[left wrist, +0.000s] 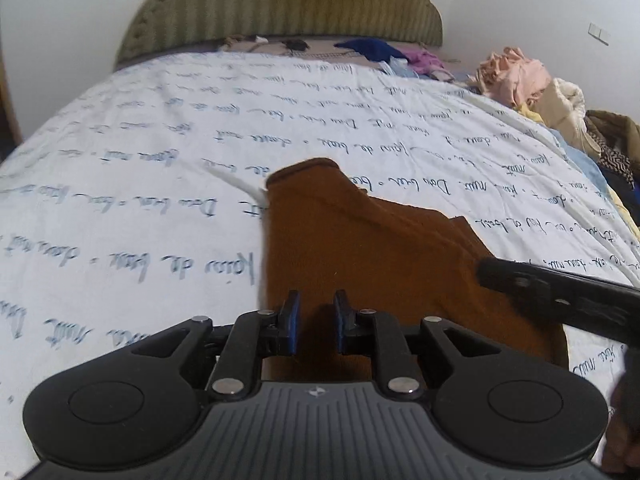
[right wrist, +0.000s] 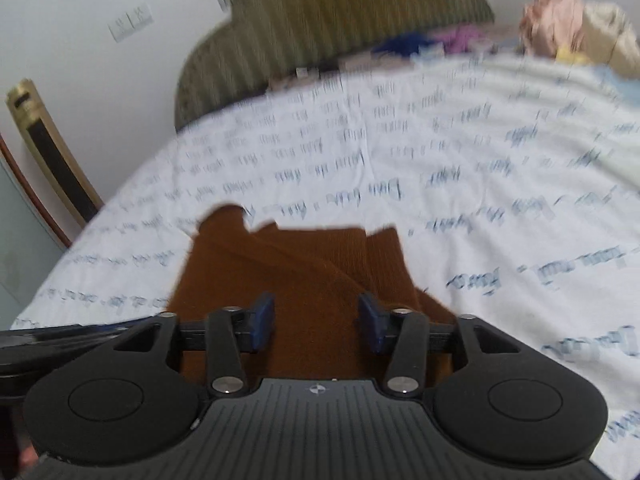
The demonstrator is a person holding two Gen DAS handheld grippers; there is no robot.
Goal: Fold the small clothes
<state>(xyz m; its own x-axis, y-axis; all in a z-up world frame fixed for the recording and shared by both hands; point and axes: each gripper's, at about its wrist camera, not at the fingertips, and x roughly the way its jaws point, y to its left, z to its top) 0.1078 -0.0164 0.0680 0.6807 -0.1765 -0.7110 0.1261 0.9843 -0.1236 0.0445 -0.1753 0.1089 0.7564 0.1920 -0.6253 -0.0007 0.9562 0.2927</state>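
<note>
- On the bed, a brown knit garment [left wrist: 360, 248] was laid over a white bedsheet [left wrist: 160, 140] printed with blue handwriting.
- The garment was seen partly folded, with overlapping layers; one narrow end [left wrist: 308, 172] pointed toward the headboard [left wrist: 280, 4].
- The left tool [left wrist: 316, 312] was positioned above the near part of the garment, with its blue pads [left wrist: 294, 320] a small gap apart and no cloth visibly gripped between them.
- The right tool [right wrist: 316, 320] was positioned above the same garment [right wrist: 300, 272], with its pads [right wrist: 264, 316] spread wide and nothing held between them.
- A black arm of the right tool [left wrist: 560, 296] was visible at the right edge of the left wrist view, over the garment's right border.
- Contact between either tool and the cloth could not be determined.
- A pile of mixed clothes [left wrist: 520, 76] was located at the far right side of the bed, well apart from the garment; smaller dark blue and purple items [left wrist: 376, 48] were located near the headboard.
- A wall switch plate [right wrist: 130, 20] was mounted left of the headboard in the right wrist view.
- The right wrist view was blurred; fine detail could not be read.
</note>
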